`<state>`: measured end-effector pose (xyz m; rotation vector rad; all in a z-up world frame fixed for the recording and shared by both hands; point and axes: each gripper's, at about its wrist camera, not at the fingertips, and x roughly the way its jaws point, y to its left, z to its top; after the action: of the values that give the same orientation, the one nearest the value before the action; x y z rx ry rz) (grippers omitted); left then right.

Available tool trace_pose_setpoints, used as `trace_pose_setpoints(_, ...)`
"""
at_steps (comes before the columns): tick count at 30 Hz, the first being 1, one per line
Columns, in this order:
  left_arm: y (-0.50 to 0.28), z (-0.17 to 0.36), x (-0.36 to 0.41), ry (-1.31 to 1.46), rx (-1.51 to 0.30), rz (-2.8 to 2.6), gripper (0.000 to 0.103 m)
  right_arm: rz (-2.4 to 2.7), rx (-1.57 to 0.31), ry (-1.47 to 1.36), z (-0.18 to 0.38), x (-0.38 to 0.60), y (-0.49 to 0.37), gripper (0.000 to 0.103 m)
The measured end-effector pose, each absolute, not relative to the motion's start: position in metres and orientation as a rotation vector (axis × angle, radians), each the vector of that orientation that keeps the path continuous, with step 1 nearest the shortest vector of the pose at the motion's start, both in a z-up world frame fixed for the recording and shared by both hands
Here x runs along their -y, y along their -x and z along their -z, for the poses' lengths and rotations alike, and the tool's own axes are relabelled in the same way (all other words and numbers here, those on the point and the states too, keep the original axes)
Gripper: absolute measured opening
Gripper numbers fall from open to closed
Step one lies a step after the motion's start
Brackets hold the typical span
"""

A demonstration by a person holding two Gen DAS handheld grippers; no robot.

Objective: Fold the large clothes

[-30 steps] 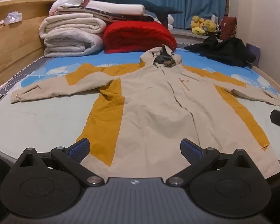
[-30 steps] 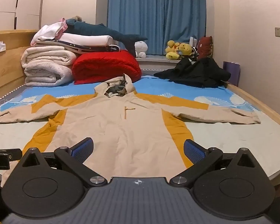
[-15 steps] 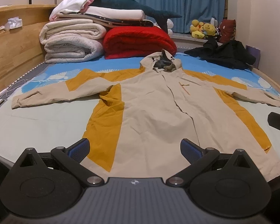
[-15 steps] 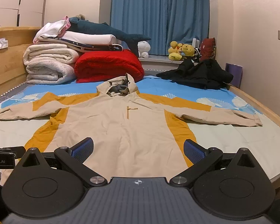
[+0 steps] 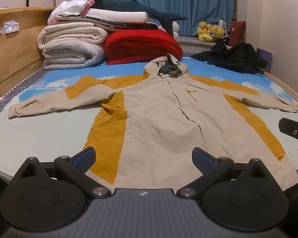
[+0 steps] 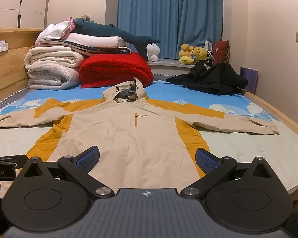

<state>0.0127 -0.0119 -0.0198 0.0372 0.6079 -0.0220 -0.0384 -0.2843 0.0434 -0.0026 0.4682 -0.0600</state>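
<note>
A beige hooded jacket with mustard side panels [image 5: 159, 119] lies spread flat on the bed, front up, sleeves stretched out to both sides, hood toward the far end. It also shows in the right wrist view [image 6: 129, 134]. My left gripper [image 5: 143, 158] is open and empty, hovering at the jacket's hem near its left half. My right gripper [image 6: 147, 159] is open and empty at the hem near its right half. Part of the right gripper's body shows at the right edge of the left wrist view [image 5: 296, 132].
Folded white blankets [image 5: 71, 47] and a red blanket [image 5: 143, 47] are stacked at the far end with a plush shark [image 5: 137, 10] on top. A black garment [image 5: 234, 59] lies far right. A wooden bed frame [image 5: 10, 55] runs along the left; a wall stands on the right.
Both grippers have pulled back and tilted up slightly, so the jacket sits a little lower in view. The jacket has not moved. Both jaws stay open.
</note>
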Motion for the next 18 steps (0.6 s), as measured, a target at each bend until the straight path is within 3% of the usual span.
trace_pose_setpoints(18, -0.011, 0.0174, 0.0161, -0.026, -0.599, 0.059, 0.103, 0.055, -0.47, 0.003, -0.042, 0.2867, 0.0359, 0.102)
